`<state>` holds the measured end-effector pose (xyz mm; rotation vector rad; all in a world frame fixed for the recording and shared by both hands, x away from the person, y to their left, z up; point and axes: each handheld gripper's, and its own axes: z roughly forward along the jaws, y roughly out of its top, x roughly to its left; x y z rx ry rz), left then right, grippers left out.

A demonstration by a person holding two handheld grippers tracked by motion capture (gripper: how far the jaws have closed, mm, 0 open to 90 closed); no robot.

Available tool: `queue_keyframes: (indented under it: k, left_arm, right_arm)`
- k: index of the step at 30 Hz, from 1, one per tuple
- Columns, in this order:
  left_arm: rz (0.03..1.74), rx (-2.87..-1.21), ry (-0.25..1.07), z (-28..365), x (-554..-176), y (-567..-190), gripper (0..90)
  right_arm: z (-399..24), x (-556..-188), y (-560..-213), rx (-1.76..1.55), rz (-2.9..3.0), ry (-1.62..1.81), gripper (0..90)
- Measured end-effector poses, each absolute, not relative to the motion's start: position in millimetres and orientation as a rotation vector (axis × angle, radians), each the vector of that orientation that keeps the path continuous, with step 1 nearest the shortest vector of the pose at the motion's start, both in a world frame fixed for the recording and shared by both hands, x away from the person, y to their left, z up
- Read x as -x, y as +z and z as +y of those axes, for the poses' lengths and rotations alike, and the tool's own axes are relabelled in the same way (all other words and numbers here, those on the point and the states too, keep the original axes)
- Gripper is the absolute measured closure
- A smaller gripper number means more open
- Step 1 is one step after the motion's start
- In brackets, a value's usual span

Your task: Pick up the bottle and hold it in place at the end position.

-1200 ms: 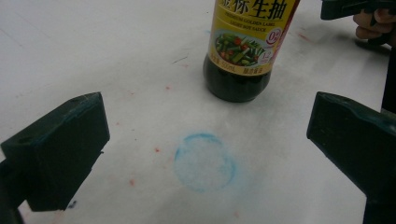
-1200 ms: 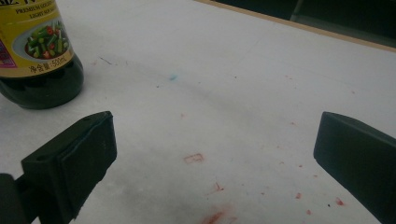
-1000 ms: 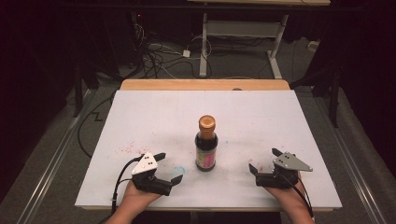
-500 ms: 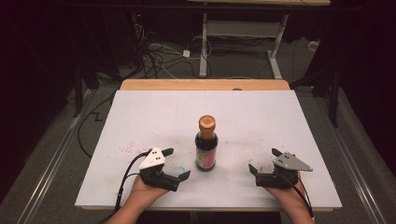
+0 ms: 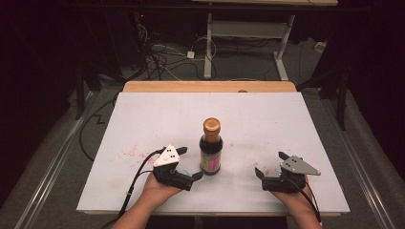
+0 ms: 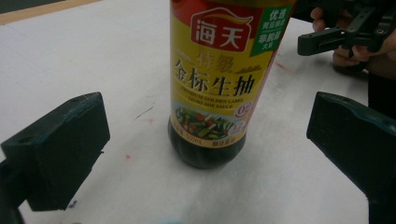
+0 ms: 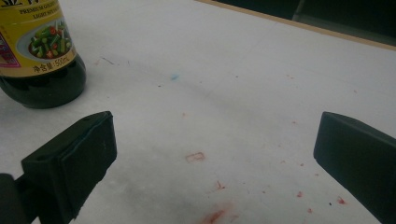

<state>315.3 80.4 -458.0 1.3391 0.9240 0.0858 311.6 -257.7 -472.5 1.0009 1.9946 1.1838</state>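
A dark soy sauce bottle point(image 5: 211, 149) with a copper cap and a yellow label stands upright on the white table point(image 5: 143, 114), near the middle front. My left gripper point(image 5: 190, 163) is open just left of the bottle, its jaws reaching toward the base without touching. In the left gripper view the bottle point(image 6: 215, 84) stands ahead of the two wide-apart jaws of the left gripper point(image 6: 208, 140). My right gripper point(image 5: 270, 163) rests open at the front right, well apart from the bottle. In the right gripper view the bottle point(image 7: 39, 51) sits at the upper left, beyond the right gripper point(image 7: 215, 158).
Faint red stains point(image 5: 131, 152) mark the white surface, and more red spots point(image 7: 215, 215) lie in front of the right jaws. A wooden strip point(image 5: 210, 86) borders the table's far edge. Cables and desk legs lie on the floor behind.
My left gripper has slid right and slightly forward, closing in on the bottle's base. The right gripper and the bottle have stayed put.
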Motion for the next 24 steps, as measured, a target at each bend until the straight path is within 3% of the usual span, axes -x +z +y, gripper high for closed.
queue_keyframes:
  k: [24]
  left_arm:
    - [0.902, -1.354, 0.055, 47.3, -334.2, -449.3, 0.6]
  right_arm:
    - [-258.5, -310.9, -472.3, -1.001, 1.994, 1.182, 0.4]
